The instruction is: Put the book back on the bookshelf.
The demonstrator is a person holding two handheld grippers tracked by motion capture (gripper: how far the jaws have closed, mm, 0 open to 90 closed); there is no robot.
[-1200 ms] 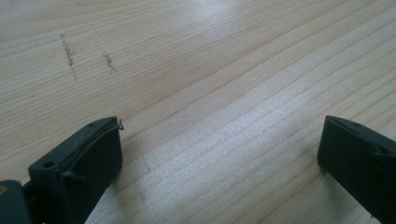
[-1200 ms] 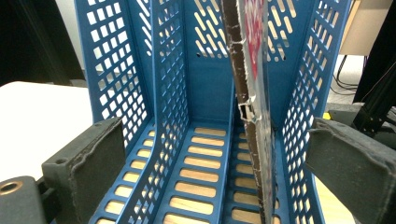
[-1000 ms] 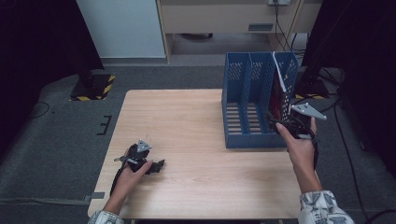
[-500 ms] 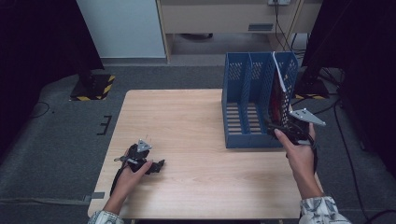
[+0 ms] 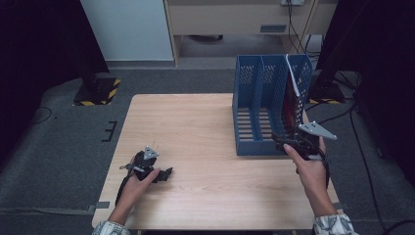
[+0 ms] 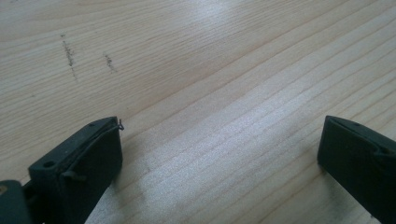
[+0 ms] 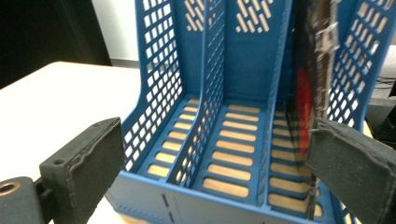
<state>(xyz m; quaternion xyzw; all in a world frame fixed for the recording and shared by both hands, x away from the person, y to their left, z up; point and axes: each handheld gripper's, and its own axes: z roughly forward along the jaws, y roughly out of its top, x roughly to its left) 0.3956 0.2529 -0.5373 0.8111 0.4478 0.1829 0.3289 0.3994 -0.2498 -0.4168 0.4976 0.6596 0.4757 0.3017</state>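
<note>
A blue three-slot file rack (image 5: 259, 110) stands on the right part of the wooden table (image 5: 195, 127). A dark, red-marked folder (image 5: 292, 105) leans upright in its rightmost slot. My right gripper (image 5: 284, 140) hovers at the rack's front right corner, open and holding nothing. In the right gripper view the gripper (image 7: 215, 158) faces the rack (image 7: 233, 70), with the folder (image 7: 310, 93) just beyond the right jaw. My left gripper (image 5: 164, 174) rests low near the table's front left. It (image 6: 219, 154) is open over bare wood.
A pale cabinet (image 5: 129, 29) and a low shelf unit (image 5: 230, 19) stand beyond the table on the grey floor. Black stands and cables (image 5: 337, 83) crowd the right side behind the rack. Two small dark marks (image 6: 70, 53) show on the wood ahead of the left gripper.
My right gripper has drawn back from the rack toward the table's near edge and a little left. The left hand and gripper have stayed put.
</note>
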